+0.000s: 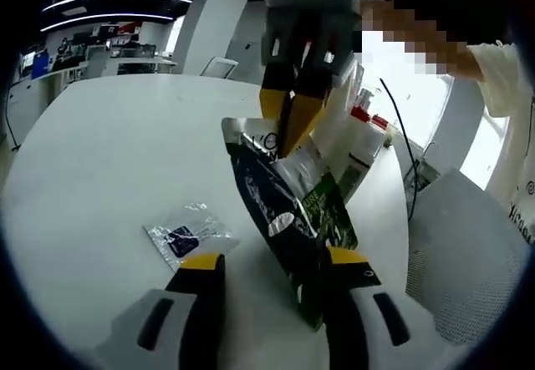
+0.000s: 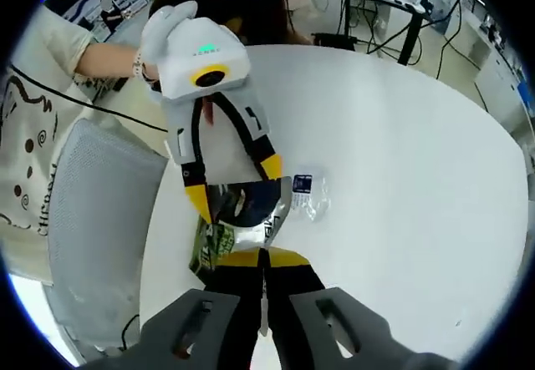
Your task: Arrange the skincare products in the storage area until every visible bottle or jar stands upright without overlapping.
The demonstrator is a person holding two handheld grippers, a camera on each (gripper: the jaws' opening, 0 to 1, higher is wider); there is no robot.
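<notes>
1. The dark foil pouch point(image 1: 288, 220) with green print is held up off the white counter point(image 1: 109, 161), pinched along its silver top edge.
2. Right gripper point(image 2: 262, 257) has its jaws clenched on that edge.
3. Left gripper point(image 1: 276, 263) has its jaws spread wide either side of the pouch's lower end.
4. A small clear sachet point(image 1: 185, 235) lies flat on the counter just beside it.
5. A grey mesh chair point(image 2: 88, 220) sits at the counter's edge.

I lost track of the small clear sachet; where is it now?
In the left gripper view the small clear sachet lies flat on the white table, just beyond the left gripper's left jaw, beside the dark foil pouch pinched by the right gripper.
</notes>
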